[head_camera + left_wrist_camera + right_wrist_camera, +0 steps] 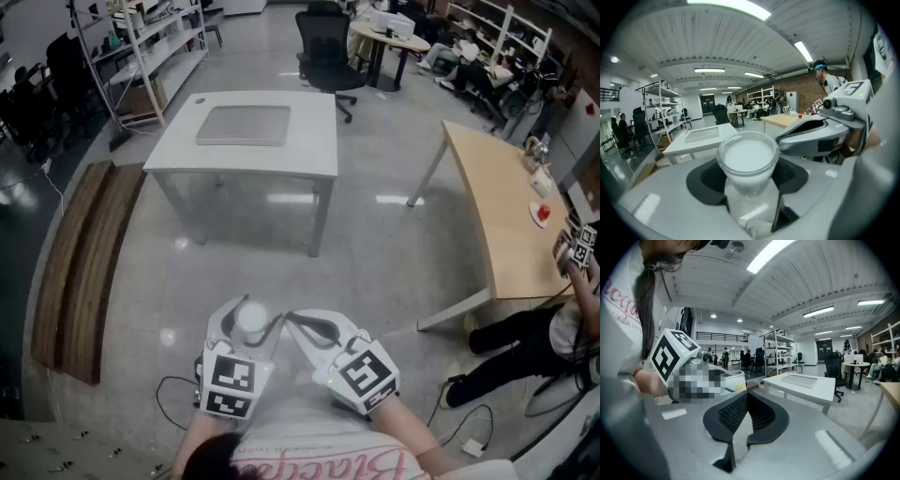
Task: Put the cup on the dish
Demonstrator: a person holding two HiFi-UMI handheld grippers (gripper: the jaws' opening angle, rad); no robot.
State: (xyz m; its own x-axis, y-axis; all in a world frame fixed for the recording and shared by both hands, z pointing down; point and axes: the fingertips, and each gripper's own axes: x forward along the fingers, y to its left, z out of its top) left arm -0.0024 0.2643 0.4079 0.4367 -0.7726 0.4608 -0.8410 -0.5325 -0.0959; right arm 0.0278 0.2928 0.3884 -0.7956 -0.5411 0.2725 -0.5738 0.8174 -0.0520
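Note:
A white cup (249,320) is held up in the air, and my left gripper (246,328) is shut on it. In the left gripper view the cup (747,158) sits upright between the dark pads (705,176), its open mouth facing the camera. My right gripper (298,324) is close beside it on the right, shut with nothing in it; its black pads (733,413) meet at the tips. A flat grey dish (244,126) lies on the white table (309,150) well ahead of both grippers. It shows again as the dish (702,134) and the dish (800,379).
A wooden table (502,216) stands at the right with a small red thing (543,213) and a seated person (525,347) beside it. A brown bench (80,262) lies on the floor at the left. A black office chair (326,52) and white shelving (141,47) stand behind the white table.

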